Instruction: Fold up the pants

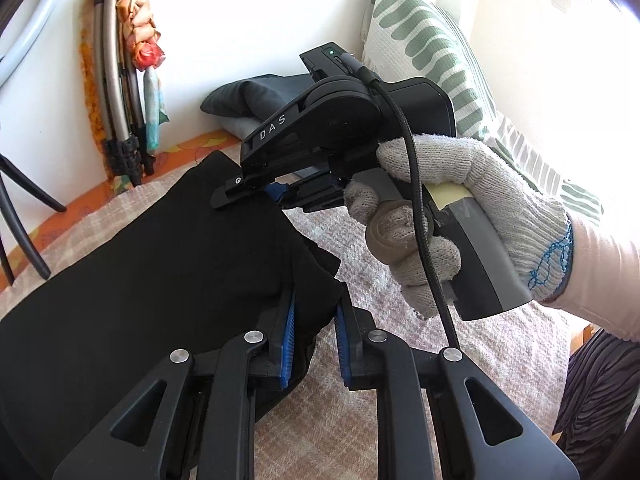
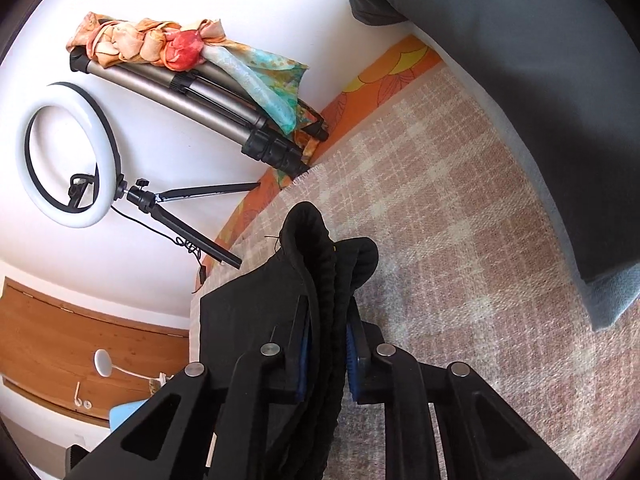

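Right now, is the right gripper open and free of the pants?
No, the right gripper is shut on the bunched waistband of the black pants.

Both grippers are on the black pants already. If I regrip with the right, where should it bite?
Probably the ribbed waistband, entered from its open end along the bed: it stands bunched and thick between the right gripper fingers, firmer than the flat cloth the left gripper pinches.

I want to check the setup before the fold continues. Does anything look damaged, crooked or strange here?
Nothing stands out. Both the left gripper and the right gripper are shut on the black pants, over the checked blanket.
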### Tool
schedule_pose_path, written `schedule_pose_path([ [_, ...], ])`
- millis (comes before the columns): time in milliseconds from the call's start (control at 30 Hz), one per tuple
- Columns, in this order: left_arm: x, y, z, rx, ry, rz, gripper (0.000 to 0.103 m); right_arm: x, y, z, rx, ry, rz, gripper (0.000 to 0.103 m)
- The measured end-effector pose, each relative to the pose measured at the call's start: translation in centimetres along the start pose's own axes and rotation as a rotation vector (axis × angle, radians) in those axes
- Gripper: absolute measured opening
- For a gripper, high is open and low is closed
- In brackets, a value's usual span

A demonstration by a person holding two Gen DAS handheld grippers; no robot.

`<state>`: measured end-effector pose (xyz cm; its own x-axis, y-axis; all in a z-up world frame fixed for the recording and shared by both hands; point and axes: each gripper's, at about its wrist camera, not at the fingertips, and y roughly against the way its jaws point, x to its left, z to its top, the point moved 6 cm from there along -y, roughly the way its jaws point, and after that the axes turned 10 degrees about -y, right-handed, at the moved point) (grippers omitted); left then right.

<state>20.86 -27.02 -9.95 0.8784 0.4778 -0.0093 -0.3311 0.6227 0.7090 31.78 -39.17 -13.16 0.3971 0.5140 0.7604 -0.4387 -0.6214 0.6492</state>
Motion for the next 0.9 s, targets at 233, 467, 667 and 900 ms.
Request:
schedule_pose_path([
  [233,0.8,2.8,0.1,-0.051,0.031,0.004,0.016,4.4,1.0,-0.6,-0.043,0.074,-0.030,0.013],
  [467,2.2,6.4,-0.3,-0.095,0.072,0.037,0.016,9.3,0.8,-1.7,-0.059,0.155,-0.039,0.013],
  [667,3.1,9.5,-1.9,-0.115,0.097,0.077,0.016,12.9,-0.3,-3.2,-0.046,0.222,-0.049,0.013],
  [900,4.7,12.3,-3.3,-0.140,0.148,0.110,0.016,16.7,-2.2,-5.1,-0.041,0.295,-0.070,0.013],
])
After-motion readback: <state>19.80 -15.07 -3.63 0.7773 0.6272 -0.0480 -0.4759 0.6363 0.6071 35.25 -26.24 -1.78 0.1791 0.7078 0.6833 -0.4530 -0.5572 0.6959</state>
